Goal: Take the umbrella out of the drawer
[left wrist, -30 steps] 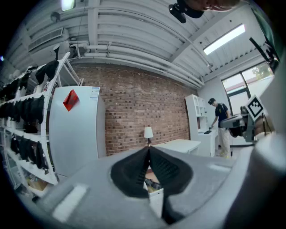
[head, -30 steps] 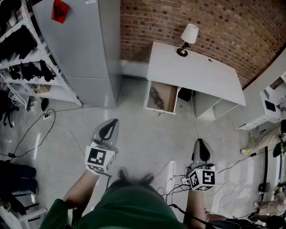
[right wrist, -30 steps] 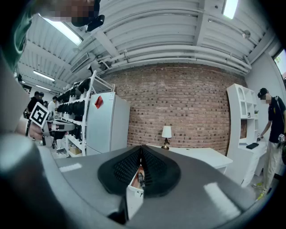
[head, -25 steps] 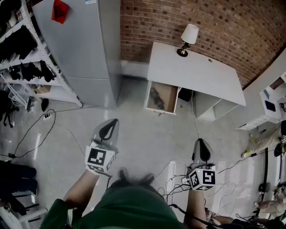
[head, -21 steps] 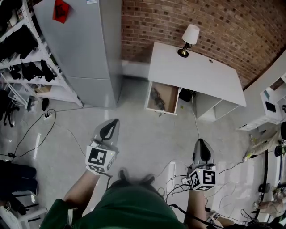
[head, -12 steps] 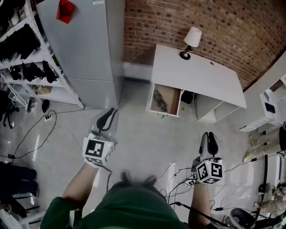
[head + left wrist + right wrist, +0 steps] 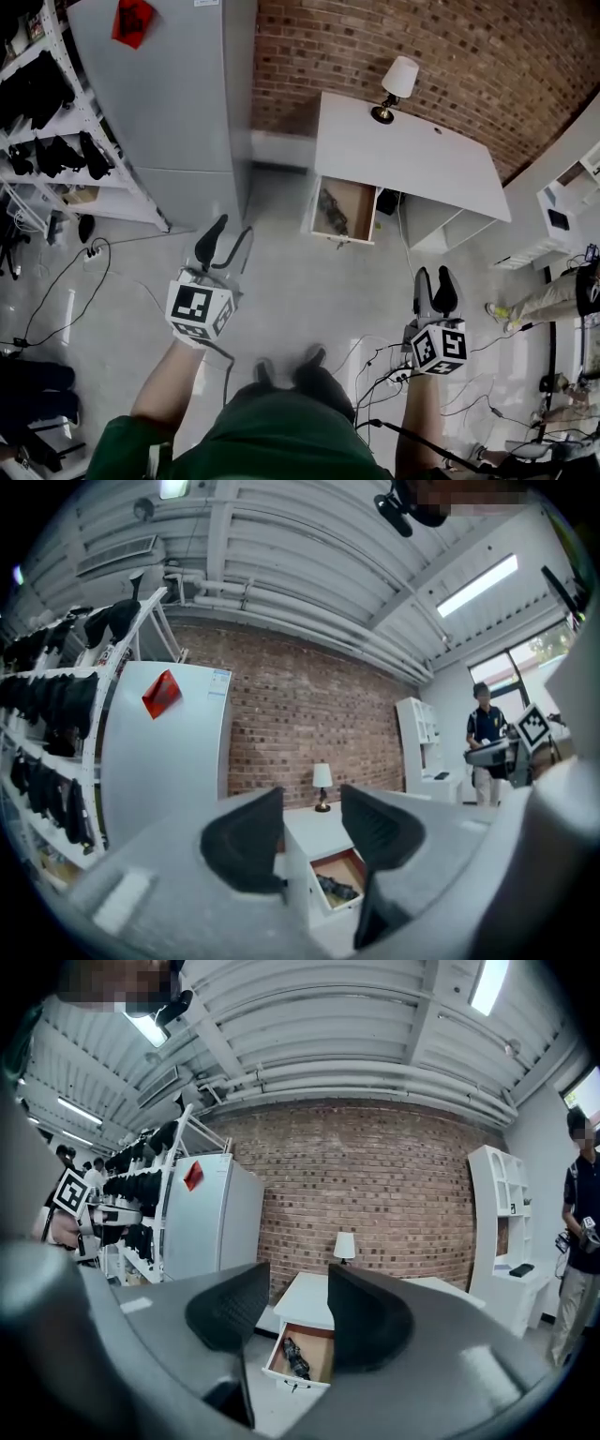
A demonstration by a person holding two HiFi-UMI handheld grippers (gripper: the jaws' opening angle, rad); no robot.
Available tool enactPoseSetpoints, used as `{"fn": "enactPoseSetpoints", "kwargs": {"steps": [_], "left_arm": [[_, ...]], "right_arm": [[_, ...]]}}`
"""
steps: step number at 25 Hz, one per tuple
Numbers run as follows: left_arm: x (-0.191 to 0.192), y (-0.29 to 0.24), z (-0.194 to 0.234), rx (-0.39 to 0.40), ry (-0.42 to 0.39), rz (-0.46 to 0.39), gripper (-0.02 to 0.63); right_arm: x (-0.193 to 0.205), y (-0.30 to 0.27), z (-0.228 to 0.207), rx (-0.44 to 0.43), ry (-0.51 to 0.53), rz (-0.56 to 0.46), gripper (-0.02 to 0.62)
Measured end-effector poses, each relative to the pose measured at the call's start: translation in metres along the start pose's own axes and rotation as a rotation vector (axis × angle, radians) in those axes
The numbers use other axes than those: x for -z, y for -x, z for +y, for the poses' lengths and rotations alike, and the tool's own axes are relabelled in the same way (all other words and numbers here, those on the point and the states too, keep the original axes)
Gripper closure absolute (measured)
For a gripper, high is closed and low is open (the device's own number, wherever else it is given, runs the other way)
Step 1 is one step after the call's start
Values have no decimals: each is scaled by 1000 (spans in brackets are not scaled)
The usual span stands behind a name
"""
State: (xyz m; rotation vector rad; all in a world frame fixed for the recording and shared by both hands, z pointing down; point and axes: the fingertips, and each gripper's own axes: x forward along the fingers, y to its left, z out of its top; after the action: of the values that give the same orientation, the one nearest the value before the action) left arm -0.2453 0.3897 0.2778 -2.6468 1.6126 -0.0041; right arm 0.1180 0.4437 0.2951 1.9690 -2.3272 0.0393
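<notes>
Standing well back from the drawer (image 7: pixel 360 217), the person aims level at it: left gripper (image 7: pixel 227 240) has jaws opening and already wide, right gripper (image 7: pixel 435 279) has jaws opening too, narrower for now, and nothing sits btw either pair. Task's thing, a dark folded umbrella (image 7: pixel 330 208), lies inside the pulled-out wooden drawer under the white desk (image 7: pixel 412 159), toward the drawer's left side in the head view, untouched. Risks as I judge them: cables (image 7: pixel 367 354) snake over the floor (image 7: pixel 300 281) right by the feet (image 7: pixel 314 361), esp. on the right, so a step fwd could snag one and jolt the aim; drawer walls leave little room, so a wide jaw coming in at a slant may knock the rim or shove the drawer shut instead of closing round the umbrella; loose fabric could slip from the grip or catch on the drawer front on the way out. Floor is pale, glossy, prob. slick. Room: brick wall (image 7: pixel 450 47) behind the desk, small table lamp (image 7: pixel 394 80) on the desk's back edge, tall grey cabinet (image 7: pixel 169 94) to the left, then a shelf rack (image 7: pixel 47 122) w/ dark items.
</notes>
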Motion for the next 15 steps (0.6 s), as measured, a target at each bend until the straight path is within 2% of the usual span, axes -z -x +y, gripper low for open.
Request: {"fn": "enactPoseSetpoints", "kwargs": {"steps": [6, 15], "left_arm": [[21, -36, 0, -16, 3, 38, 410], [46, -137, -28, -15, -52, 140, 400]], "right_arm": [[15, -41, -15, -27, 18, 6, 417], [47, -132, -81, -77, -63, 25, 417]]}}
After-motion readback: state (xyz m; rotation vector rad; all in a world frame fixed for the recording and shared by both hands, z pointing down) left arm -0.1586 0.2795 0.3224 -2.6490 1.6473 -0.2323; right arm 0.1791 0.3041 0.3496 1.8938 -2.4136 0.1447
